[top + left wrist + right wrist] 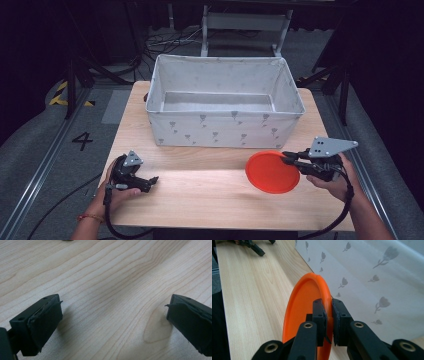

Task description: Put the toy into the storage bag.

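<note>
Gripping its rim, the orange plate (pixel 271 172) is held by the right tool (pixel 288 158) near the tabletop's (pixel 200 195) right edge (left tool (pixel 152 181) wide, holding nothing).

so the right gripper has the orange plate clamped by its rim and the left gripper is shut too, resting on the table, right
Not quite: the left gripper is open, its jaws wide apart over bare table, as the left gripper view shows. The right gripper does clamp the orange plate by its rim.

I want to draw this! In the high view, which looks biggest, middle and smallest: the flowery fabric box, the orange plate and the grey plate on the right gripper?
1. Flowery fabric box, by far the biggest.
2. Orange plate, held at its rim by the right gripper.
3. Grey three-cornered plate, smallest, though it sits slightly nearer the camera.
</note>
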Motion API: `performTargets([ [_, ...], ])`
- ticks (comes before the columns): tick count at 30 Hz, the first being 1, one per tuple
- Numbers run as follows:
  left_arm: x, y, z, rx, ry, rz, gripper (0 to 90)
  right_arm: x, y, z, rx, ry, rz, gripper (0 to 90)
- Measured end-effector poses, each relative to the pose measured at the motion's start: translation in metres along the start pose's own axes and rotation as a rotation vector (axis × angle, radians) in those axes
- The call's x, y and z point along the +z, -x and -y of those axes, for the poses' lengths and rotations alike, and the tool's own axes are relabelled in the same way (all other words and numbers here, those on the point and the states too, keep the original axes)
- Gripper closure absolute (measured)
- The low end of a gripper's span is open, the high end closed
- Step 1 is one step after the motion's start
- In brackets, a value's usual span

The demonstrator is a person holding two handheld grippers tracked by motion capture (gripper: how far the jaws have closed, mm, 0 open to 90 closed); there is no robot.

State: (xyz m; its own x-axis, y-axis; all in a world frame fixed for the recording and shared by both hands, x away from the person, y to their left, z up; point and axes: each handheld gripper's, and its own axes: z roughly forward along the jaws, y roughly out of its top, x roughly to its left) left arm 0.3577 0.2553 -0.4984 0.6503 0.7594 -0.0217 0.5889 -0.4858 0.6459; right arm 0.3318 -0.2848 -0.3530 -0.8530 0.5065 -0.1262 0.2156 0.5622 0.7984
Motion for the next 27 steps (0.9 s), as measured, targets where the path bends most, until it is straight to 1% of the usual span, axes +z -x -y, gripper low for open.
performTargets([
  [4, 0.000, 0.000, 0.000, 0.000, 0.000, -0.001, 0.5, -0.012, 0.006, -0.008, -0.030, 0.021, -0.009, 82.5],
  [8, 0.000, 0.000, 0.000, 0.002, -0.001, -0.002, 0.5, -0.023, 0.012, -0.019, -0.058, 0.037, 0.010, 82.5],
  [10, 0.000, 0.000, 0.000, 0.000, 0.000, 0.000, 0.5, -0.025, 0.014, -0.022, -0.052, 0.036, 0.009, 82.5],
  [12, 0.000, 0.000, 0.000, 0.000, 0.000, -0.001, 0.5, -0.029, 0.020, -0.027, -0.040, 0.029, 0.009, 82.5],
  [14, 0.000, 0.000, 0.000, 0.001, 0.000, 0.000, 0.5, -0.032, 0.024, -0.032, -0.033, 0.036, 0.003, 82.5],
  [17, 0.000, 0.000, 0.000, 0.002, 0.000, -0.002, 0.5, -0.036, 0.027, -0.040, -0.044, 0.041, 0.000, 82.5],
  [23, 0.000, 0.000, 0.000, 0.000, 0.000, -0.001, 0.5, -0.044, 0.029, -0.062, -0.078, 0.027, 0.025, 82.5],
  [25, 0.000, 0.000, 0.000, 0.000, 0.000, -0.001, 0.5, -0.047, 0.030, -0.069, -0.090, 0.028, 0.025, 82.5],
  [27, 0.000, 0.000, 0.000, 0.002, -0.001, -0.002, 0.5, -0.049, 0.031, -0.075, -0.099, 0.032, 0.034, 82.5],
])
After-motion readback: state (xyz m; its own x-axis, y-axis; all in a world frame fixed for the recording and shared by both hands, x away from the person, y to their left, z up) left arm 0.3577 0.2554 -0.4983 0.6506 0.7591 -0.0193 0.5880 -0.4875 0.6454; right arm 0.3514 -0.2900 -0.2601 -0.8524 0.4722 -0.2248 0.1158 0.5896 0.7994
